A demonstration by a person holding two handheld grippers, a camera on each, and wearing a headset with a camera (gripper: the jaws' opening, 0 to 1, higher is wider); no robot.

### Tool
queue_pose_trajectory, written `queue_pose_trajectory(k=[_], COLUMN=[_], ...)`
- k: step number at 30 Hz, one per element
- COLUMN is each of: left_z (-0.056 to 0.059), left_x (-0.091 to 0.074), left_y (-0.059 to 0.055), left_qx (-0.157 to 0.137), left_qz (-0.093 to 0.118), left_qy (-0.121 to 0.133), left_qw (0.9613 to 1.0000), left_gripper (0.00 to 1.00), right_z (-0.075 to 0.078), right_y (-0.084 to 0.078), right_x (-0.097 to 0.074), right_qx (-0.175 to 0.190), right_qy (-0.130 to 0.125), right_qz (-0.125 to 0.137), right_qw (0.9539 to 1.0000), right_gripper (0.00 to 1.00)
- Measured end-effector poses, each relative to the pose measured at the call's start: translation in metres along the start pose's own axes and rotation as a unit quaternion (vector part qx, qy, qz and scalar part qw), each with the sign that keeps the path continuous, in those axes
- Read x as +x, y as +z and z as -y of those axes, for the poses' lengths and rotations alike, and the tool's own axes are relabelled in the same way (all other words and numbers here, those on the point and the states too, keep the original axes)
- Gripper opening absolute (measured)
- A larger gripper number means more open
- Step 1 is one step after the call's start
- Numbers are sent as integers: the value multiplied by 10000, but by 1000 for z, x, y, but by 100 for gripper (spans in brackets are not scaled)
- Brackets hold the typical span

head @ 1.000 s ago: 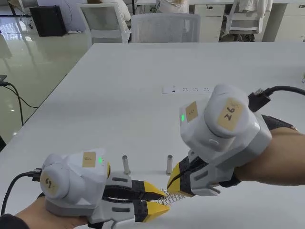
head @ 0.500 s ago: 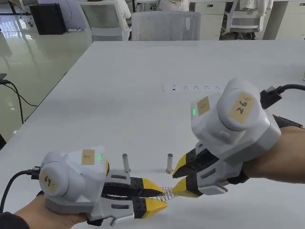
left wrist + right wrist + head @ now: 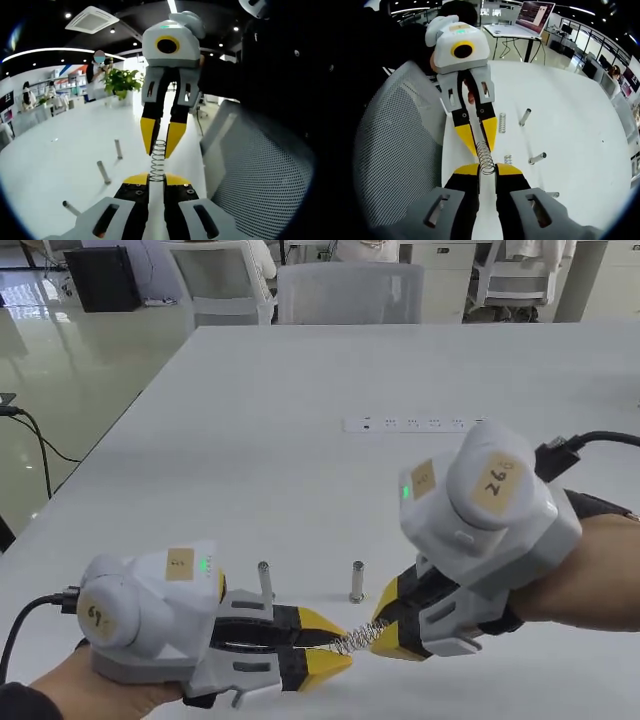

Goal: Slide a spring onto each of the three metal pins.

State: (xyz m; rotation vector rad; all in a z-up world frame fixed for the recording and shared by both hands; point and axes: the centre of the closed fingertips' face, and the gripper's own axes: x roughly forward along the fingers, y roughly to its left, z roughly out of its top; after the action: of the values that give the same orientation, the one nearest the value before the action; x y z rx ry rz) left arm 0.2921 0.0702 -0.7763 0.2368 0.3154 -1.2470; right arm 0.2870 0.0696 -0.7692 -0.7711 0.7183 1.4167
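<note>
Spring point(image 3: 485, 159) between left tool point(image 3: 482, 149), right tool point(image 3: 488, 171)

a tan sticker point(image 3: 497, 483) on the right gripper point(image 3: 385, 633) has "260" handwritten on it. a second sticker point(image 3: 95, 615) on the left gripper point(image 3: 335, 645) looks like "69", the last digit unclear. smaller stickers point(image 3: 180, 562) atop each carry marks too faint to read.
</note>
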Motion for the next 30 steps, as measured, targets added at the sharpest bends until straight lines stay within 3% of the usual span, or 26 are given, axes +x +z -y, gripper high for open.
queue_pose_trajectory(k=[18,30], left_z=[3,4], left_x=[2,2], left_y=[-1,5], left_qx=[23,44], left_qz=[-50,22], left_qy=[-38,-70], left_qw=[10000,10000], left_gripper=[2,2], right_z=[-6,-6], right_y=[24,15], right_x=[-2,7], right_qx=[-149,-135], right_qy=[93,197], right_qz=[303,76], right_qw=[9994,9997], right_gripper=[8,10])
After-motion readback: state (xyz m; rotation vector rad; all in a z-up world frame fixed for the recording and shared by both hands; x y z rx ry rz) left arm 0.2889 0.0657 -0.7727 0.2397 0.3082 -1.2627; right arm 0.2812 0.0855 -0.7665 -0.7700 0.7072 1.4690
